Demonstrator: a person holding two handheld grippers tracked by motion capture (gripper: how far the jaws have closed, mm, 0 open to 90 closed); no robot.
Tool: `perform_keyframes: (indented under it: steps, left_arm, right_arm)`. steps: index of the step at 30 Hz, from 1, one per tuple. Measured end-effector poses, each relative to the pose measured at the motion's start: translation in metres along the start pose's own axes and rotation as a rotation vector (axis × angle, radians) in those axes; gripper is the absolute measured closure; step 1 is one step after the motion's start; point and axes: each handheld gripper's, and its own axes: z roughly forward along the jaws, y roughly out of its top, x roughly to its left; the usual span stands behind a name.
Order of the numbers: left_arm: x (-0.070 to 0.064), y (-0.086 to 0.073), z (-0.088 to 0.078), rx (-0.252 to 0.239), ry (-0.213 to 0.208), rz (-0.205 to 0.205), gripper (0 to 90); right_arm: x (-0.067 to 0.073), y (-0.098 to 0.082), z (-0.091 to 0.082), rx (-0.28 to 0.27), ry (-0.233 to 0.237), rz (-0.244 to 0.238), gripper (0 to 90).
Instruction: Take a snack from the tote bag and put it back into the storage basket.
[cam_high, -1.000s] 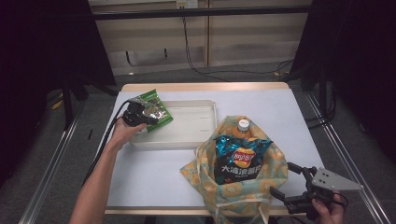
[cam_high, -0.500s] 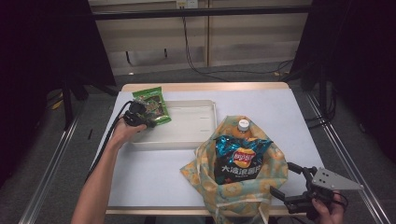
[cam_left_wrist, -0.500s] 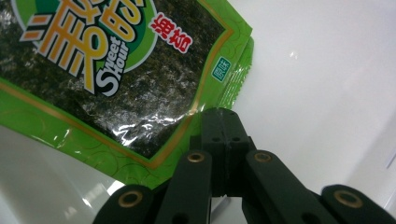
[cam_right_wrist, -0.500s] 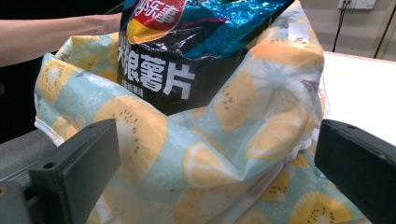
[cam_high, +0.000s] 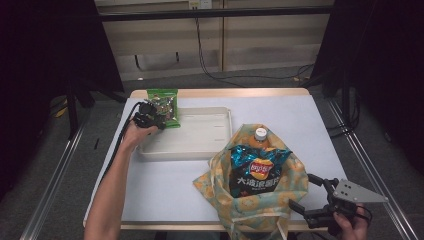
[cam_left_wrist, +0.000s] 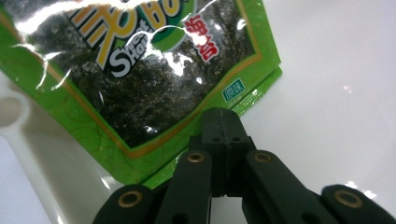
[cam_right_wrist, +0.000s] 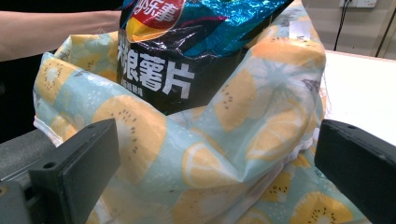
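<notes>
White table (cam_high: 165, 185) under dark curtains. At the upper left of the high view, the left gripper (cam_high: 150, 116) pinches the near edge of the green seaweed pack (cam_high: 164, 104), jaws pressed together on its rim. The pack stretches away toward the table's far edge, partly over the white tray's (cam_high: 200, 145) left corner. At the lower right, the right gripper (cam_high: 312, 200) waits with jaws wide apart, just beside the fruit-print bag (cam_high: 250, 207) holding the chips (cam_high: 257, 170) and a bottle (cam_high: 260, 134).

Both grippers are black: the left gripper (cam_left_wrist: 223, 135) has linked bars with brass-coloured rivets behind its jaws. The right gripper (cam_high: 314, 196) carries a grey three-cornered plate on top. A black cable trails behind the left one along a bare, sleeveless forearm.
</notes>
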Motion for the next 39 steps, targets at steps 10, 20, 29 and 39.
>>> perform_keyframes:
  steps: [10,20,29,39]
  left_arm:
    - [0.006,0.008,0.005,0.009,0.033,-0.016,90.0]
    - [0.009,0.009,0.009,-0.038,0.046,-0.046,87.9]
    - [0.007,0.009,0.006,-0.026,0.029,-0.036,81.9]
    - [0.009,0.004,-0.009,-0.042,0.011,-0.045,77.2]
  right_arm:
    - [0.0,0.0,-0.001,-0.003,-0.009,0.001,0.0]
    - [0.0,0.0,-0.001,-0.003,-0.007,0.0,0.0]
    - [0.0,0.0,0.0,-0.001,-0.006,0.003,0.0]
    - [0.001,0.0,0.0,-0.005,-0.005,0.001,0.0]
